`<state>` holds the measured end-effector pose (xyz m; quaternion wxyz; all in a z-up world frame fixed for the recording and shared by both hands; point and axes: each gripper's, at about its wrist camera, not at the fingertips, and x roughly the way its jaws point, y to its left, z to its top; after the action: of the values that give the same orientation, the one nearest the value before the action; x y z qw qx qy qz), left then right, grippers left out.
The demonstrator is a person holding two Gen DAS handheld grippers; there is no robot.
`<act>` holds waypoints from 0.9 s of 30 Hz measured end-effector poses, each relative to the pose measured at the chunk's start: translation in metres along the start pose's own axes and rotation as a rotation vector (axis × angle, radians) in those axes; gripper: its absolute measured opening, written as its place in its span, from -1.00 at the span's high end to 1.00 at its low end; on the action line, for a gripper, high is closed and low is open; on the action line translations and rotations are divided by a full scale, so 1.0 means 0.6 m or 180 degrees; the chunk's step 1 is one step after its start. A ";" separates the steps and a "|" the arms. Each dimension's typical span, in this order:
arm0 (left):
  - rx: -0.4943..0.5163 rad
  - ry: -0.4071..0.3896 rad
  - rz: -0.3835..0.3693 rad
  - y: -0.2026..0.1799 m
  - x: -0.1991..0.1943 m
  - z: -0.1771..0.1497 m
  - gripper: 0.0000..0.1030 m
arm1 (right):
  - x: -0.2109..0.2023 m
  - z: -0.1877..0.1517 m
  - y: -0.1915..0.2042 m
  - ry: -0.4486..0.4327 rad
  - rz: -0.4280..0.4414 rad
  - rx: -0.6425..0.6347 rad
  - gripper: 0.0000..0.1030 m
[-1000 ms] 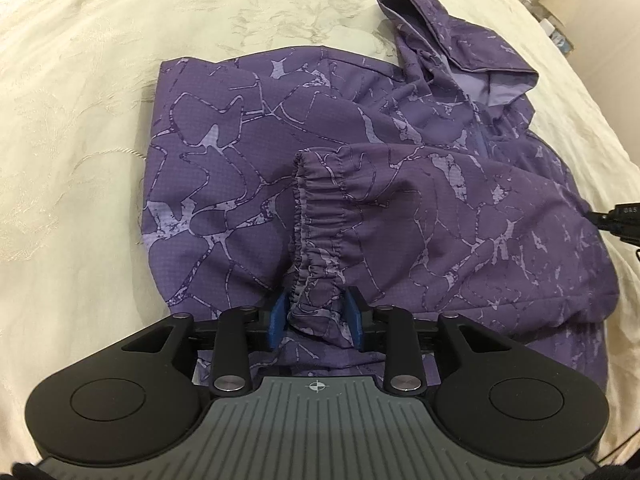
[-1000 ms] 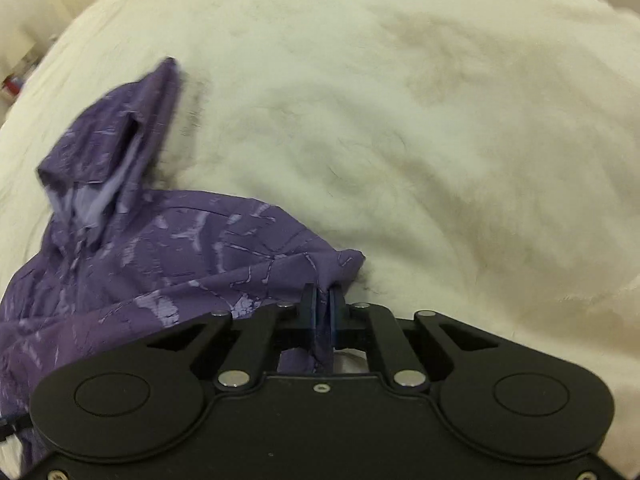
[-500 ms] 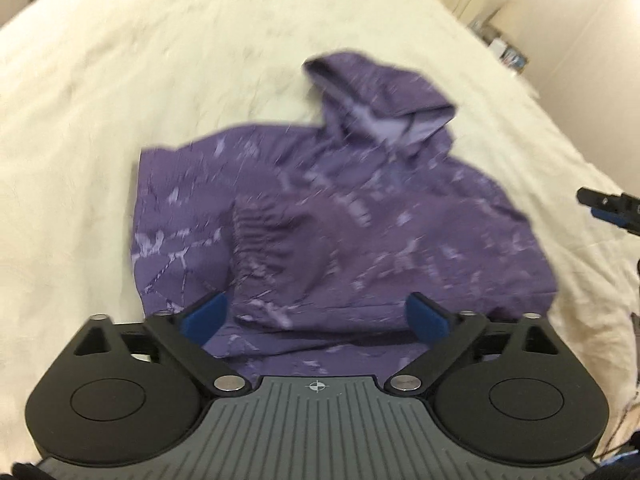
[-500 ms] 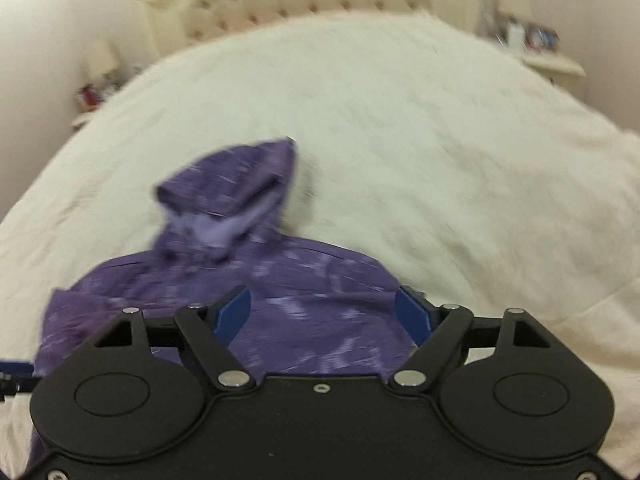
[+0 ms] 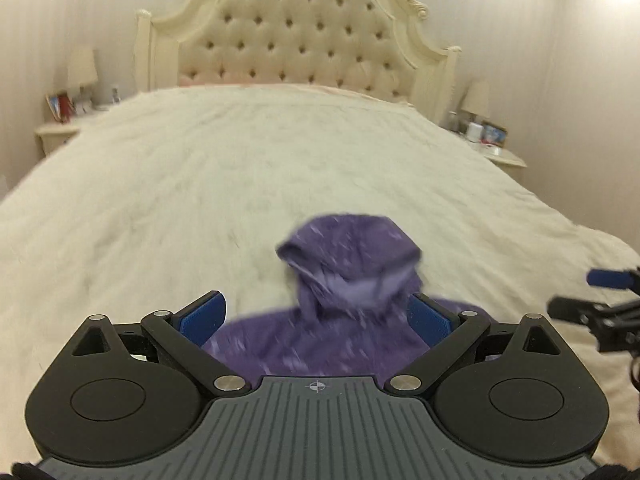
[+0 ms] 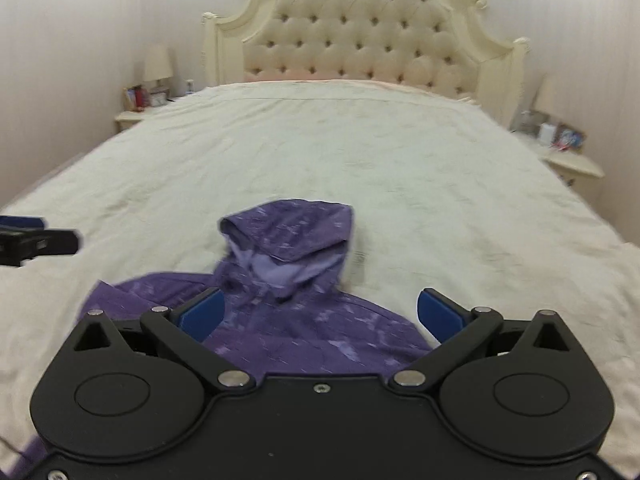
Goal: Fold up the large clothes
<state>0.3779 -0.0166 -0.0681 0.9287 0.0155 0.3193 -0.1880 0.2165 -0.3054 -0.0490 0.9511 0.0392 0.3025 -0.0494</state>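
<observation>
Cream bed: a wide bed under a pale, faintly patterned cover fills both views and carries the garment near its foot end.
Headboard: cream, button-tufted upholstery in a carved, scrolled frame, upright at the far end of the bed.
Bedside tables: one cream unit on each side of the headboard, each with a small shaded lamp and blurred small items that cannot be told apart.
Purple hooded jacket: thin patterned fabric with pale marbled lines, lying flat on the bed cover; its lower part is hidden behind the tool bodies.
Hood: points toward the headboard, its lighter lilac lining showing at the opening; blurred in the left wrist view.
Left tongs: black linkage with blue pads, spread wide with the pads clear of the fabric; nothing is gripped, and the jacket shows between them only as background. Seen from the right wrist, their tip enters at the left edge, above the bed cover and apart from the jacket.
Right tongs: same build, jaws just opened to full width and released, no cloth pressed by either pad. In the left wrist view they enter at the right edge, above the cover beside the jacket.
</observation>
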 end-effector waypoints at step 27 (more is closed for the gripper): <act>0.0847 0.0871 0.0203 0.013 0.463 0.051 0.11 | 0.503 0.062 -0.094 0.0944 0.0072 -0.0398 -0.43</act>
<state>0.6000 -0.1078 -0.2109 0.8719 0.1736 0.4143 -0.1952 0.4763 -0.3863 -0.1962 0.8971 -0.0098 0.4415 -0.0134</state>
